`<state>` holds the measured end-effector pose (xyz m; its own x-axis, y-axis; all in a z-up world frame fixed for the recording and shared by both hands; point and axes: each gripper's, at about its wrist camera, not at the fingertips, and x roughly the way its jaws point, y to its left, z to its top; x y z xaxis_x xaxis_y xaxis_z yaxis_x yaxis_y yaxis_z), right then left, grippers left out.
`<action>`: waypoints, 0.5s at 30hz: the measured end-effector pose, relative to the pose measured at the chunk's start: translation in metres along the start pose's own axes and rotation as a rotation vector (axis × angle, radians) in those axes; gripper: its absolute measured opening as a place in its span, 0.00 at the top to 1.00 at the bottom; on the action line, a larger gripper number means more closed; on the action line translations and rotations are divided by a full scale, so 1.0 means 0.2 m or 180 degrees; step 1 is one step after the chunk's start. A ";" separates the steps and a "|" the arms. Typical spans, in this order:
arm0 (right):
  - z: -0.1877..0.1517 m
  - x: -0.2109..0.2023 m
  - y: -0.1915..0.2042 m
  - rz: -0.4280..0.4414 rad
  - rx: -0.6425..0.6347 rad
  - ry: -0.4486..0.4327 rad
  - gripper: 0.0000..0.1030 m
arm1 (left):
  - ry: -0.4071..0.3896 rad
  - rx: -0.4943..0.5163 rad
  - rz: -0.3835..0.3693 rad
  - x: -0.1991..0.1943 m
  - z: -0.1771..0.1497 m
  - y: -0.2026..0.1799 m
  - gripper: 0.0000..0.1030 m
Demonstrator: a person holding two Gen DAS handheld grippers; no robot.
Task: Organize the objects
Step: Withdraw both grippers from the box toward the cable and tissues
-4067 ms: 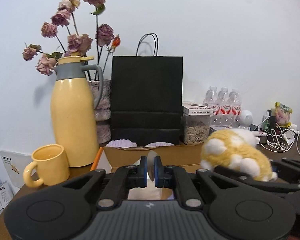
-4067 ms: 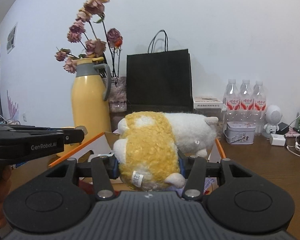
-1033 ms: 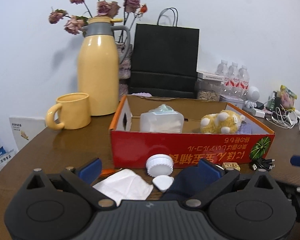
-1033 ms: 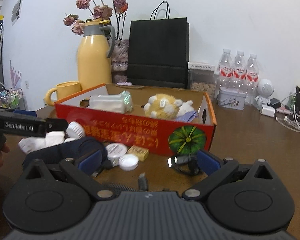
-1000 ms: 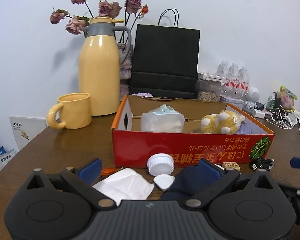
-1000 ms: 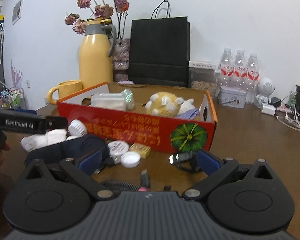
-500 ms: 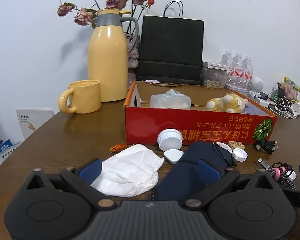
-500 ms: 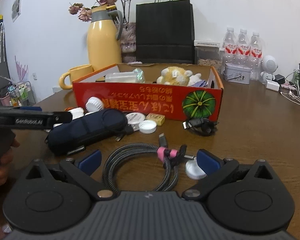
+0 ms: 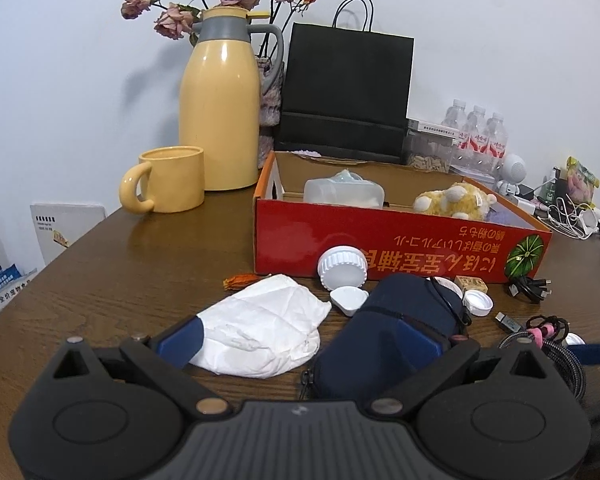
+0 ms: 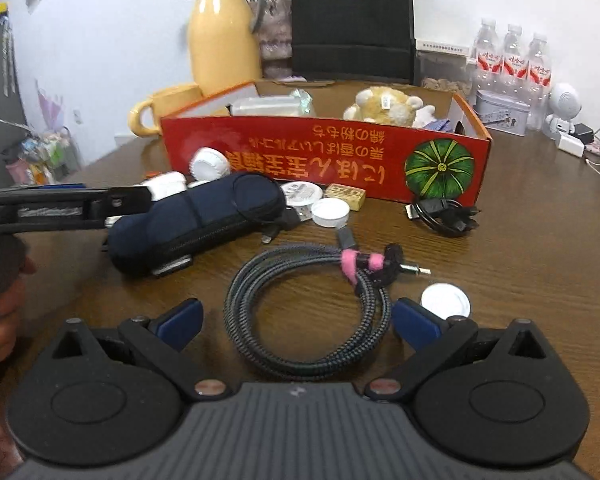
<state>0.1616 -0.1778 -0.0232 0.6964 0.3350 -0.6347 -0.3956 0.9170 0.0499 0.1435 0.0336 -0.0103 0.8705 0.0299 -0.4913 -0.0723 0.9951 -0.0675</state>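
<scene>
A red cardboard box (image 9: 400, 246) (image 10: 300, 160) holds a clear plastic container (image 9: 342, 192) and a yellow-and-white plush toy (image 9: 456, 200) (image 10: 384, 106). In front of it lie a white crumpled tissue (image 9: 260, 326), a navy pouch (image 9: 396, 328) (image 10: 204, 216), white lids (image 9: 342, 268) and a coiled braided cable (image 10: 308, 308). My left gripper (image 9: 300, 340) is open, low over the tissue and pouch. My right gripper (image 10: 296, 318) is open, its fingers on either side of the cable coil.
A yellow thermos (image 9: 220, 104), yellow mug (image 9: 168, 180), black paper bag (image 9: 346, 92) and water bottles (image 9: 478, 136) stand behind the box. A black cable bundle (image 10: 444, 210), a small yellow block (image 10: 346, 196) and a tin (image 10: 502, 114) sit on the wooden table.
Both grippers let go of their loads in the box, opened and drew back. In the last second they moved back and down to the loose items in front of the box.
</scene>
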 end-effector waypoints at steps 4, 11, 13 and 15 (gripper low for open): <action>0.04 0.05 0.01 -0.0105 -0.0025 0.0023 0.00 | 0.0014 -0.0010 -0.0022 0.00 0.00 0.00 0.01; 0.03 0.03 -0.01 -0.0047 0.0040 -0.0069 0.12 | 0.0022 -0.0028 -0.0011 0.00 0.00 0.01 0.01; 0.03 0.02 -0.03 -0.0023 0.0112 -0.0096 0.12 | 0.0015 -0.0070 -0.0036 -0.01 0.01 0.02 0.01; 0.03 0.01 -0.05 -0.0042 0.0182 -0.0123 0.12 | 0.0009 -0.0102 -0.0066 -0.01 0.02 0.05 0.01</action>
<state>0.1704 -0.1851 -0.0209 0.7245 0.3298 -0.6053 -0.3521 0.9320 0.0864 0.1434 0.0437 -0.0063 0.8706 0.0089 -0.4919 -0.0697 0.9920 -0.1055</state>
